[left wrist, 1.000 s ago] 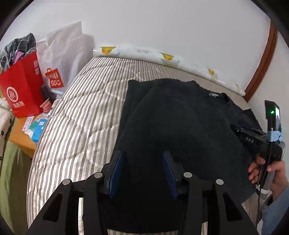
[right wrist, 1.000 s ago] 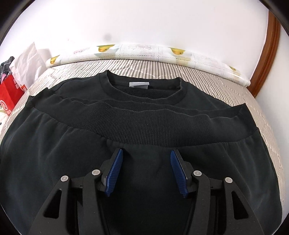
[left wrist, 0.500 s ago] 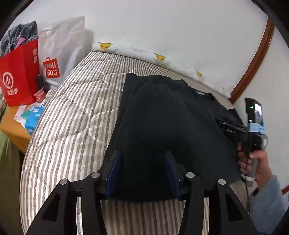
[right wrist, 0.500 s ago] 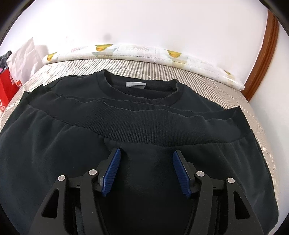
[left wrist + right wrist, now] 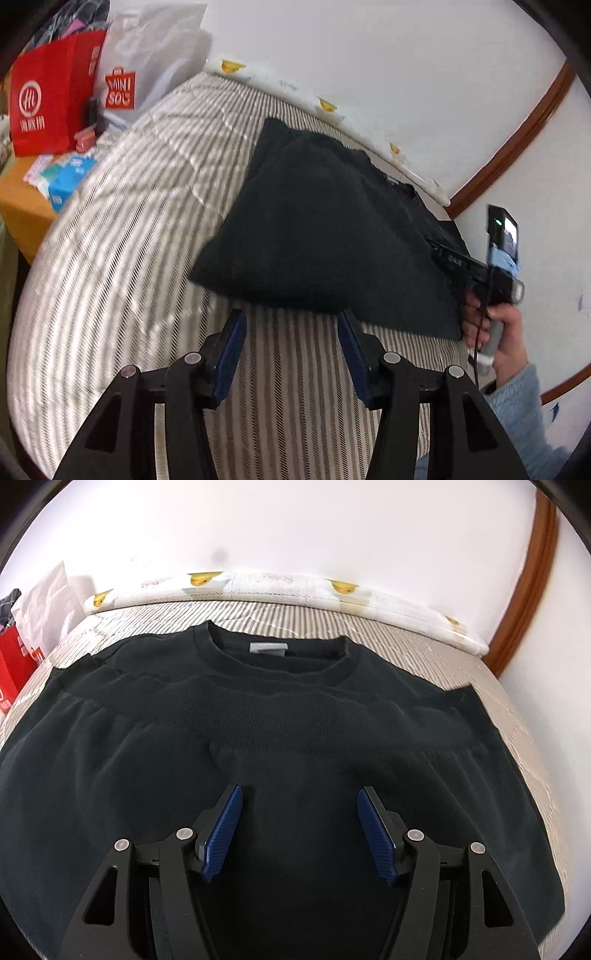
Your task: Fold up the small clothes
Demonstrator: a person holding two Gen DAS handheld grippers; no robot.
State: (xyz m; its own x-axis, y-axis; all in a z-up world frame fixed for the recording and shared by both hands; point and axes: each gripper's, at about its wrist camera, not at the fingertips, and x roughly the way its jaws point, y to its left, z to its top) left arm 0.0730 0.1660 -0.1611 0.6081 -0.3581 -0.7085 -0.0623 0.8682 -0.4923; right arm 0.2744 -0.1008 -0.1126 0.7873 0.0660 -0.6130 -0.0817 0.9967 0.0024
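A black sweater (image 5: 295, 716) lies on the striped bed (image 5: 122, 229), folded so its ribbed hem sits just below the collar and grey label. My right gripper (image 5: 301, 794) hovers over the folded cloth; its jaws are opening and the blue pads press on nothing. From the left wrist view the same sweater (image 5: 314, 229) appears as a dark folded slab, and my left gripper (image 5: 291, 325) stands open over bare striped cover just short of its near edge, with nothing between the fingers. A hand (image 5: 506, 325) holds the right gripper at the sweater's right end.
A red paper bag (image 5: 51, 99) and a white shopping bag (image 5: 147, 62) stand beside the bed at the left, above a wooden table with a blue box (image 5: 68, 181). A duck-print bolster (image 5: 280, 587) lines the wall. A wooden trim (image 5: 528, 590) runs at the right.
My left gripper has drawn back off the sweater's near edge and now sits over bare bed cover. The right gripper's jaws have spread wider above the cloth.
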